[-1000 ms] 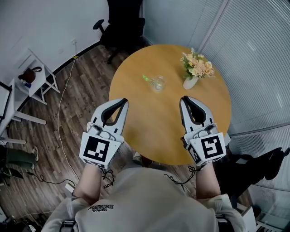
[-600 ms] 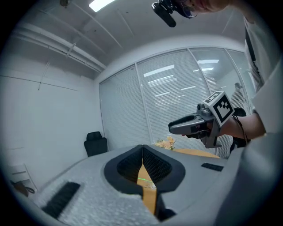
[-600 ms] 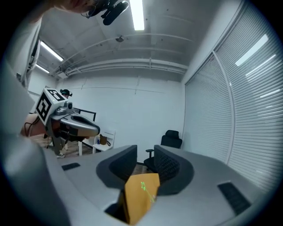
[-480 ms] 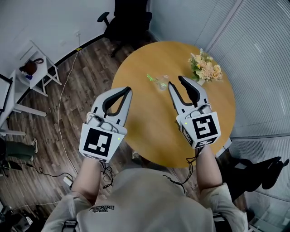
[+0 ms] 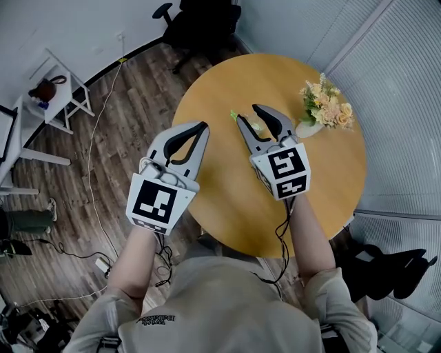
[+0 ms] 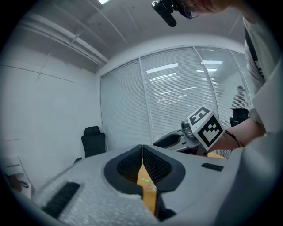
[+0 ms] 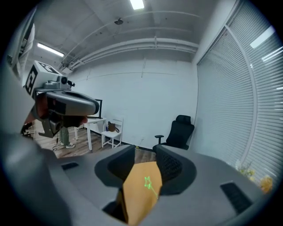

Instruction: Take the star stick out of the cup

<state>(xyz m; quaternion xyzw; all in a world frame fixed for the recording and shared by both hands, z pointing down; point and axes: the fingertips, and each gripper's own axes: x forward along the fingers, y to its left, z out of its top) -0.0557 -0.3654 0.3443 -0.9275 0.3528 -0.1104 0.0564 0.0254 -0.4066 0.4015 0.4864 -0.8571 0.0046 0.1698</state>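
Currently, the right gripper point(image 5: 246, 112), a grey moulded-plastic body with black ribbed pads, has its jaws standing apart, having just been opening; neither pad presses on anything. In the right gripper view the thin green star stick point(image 7: 147, 182) shows in the gap between them, ahead of the pads and untouched. Its long axis is tilted: the outlined five-pointed star head is uppermost and to the left in that view, and the shaft runs down to the right. In the head view the star head leans toward the picture's left out of the small clear glass cup point(image 5: 256, 127), which stands on the table and shows between the two jaws from above; the stick is in the cup. The right forearm is bare and stretched forward over the table, with the gripper pointing away from the person and a little downward and its black-and-white marker cube uppermost. The left gripper point(image 5: 204, 126), of the same make, has its jaw tips meeting on nothing. It is held at the table's left edge, aimed toward the cup but apart from it, on a bare, extended forearm. The support is a round table with a smooth orange-tan wood top point(image 5: 324, 179). A bouquet of pale yellow and peach flowers in a white vase point(image 5: 327, 107) stands near the right gripper, on its right. Beyond the table are a black office chair point(image 5: 200, 21) on dark wood-plank flooring point(image 5: 117, 145) and slatted white blinds point(image 5: 393, 83) on the right.
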